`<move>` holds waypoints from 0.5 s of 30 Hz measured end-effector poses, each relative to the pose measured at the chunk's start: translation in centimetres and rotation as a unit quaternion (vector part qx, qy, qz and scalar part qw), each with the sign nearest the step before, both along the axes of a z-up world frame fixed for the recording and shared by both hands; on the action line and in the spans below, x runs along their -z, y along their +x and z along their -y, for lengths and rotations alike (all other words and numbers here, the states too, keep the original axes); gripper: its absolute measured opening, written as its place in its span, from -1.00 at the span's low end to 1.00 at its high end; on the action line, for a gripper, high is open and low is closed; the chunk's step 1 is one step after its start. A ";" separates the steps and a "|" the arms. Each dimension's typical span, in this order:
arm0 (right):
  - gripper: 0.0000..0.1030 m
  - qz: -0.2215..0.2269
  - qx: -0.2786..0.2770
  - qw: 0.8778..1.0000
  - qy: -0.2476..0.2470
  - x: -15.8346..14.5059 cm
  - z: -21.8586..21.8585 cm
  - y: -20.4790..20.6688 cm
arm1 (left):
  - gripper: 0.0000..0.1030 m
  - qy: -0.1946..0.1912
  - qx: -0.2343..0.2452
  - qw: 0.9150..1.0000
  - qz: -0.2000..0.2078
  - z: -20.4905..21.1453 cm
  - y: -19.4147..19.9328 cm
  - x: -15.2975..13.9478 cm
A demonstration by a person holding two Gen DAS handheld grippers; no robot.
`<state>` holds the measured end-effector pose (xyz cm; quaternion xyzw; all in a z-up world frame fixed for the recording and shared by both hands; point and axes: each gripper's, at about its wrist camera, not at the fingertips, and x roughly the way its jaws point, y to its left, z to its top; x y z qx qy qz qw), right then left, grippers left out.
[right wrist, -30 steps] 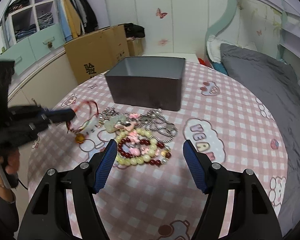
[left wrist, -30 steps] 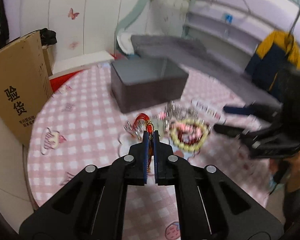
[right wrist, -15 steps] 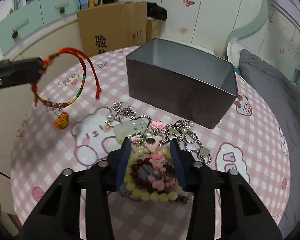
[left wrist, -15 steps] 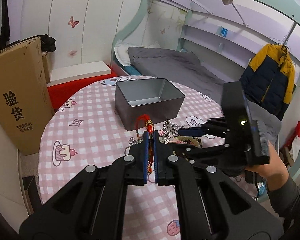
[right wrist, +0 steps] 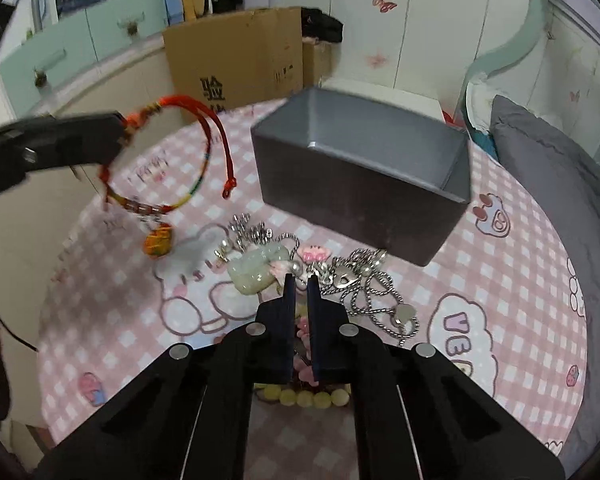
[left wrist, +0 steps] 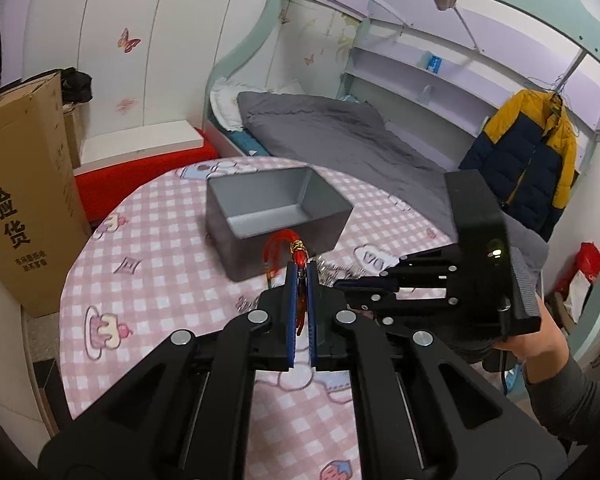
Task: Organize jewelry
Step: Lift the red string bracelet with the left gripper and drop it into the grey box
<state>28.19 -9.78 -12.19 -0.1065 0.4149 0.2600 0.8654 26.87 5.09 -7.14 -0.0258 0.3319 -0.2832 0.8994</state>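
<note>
Since a second ago the right gripper (right wrist: 301, 280) has dropped onto the jewelry pile, jaws now together on a pink-and-yellow bead bracelet (right wrist: 304, 396). Left of the open grey metal box (right wrist: 364, 168), the left gripper (left wrist: 300, 276) stays clamped on a red braided cord bracelet (right wrist: 180, 160), raised. Next, I judge, carry each over the box and release.

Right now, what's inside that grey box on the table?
The grey box looks empty: bare floor and inner walls show in the left view. Its near wall hides a strip of floor. The jewelry pile lies outside, in front.
</note>
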 end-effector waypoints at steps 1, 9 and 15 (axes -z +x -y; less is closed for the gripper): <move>-0.91 0.004 0.000 1.000 0.005 -0.5 0.2 -0.1 | -0.91 0.000 0.002 1.000 0.001 0.2 0.2 -0.2; -0.91 0.020 0.008 0.998 0.063 -4.4 2.0 0.0 | -0.91 -0.011 0.022 1.000 0.015 2.3 2.4 -2.6; -0.92 0.049 0.038 0.994 0.087 -6.8 2.6 2.8 | -0.91 -0.012 0.013 0.999 0.028 3.7 5.7 -3.6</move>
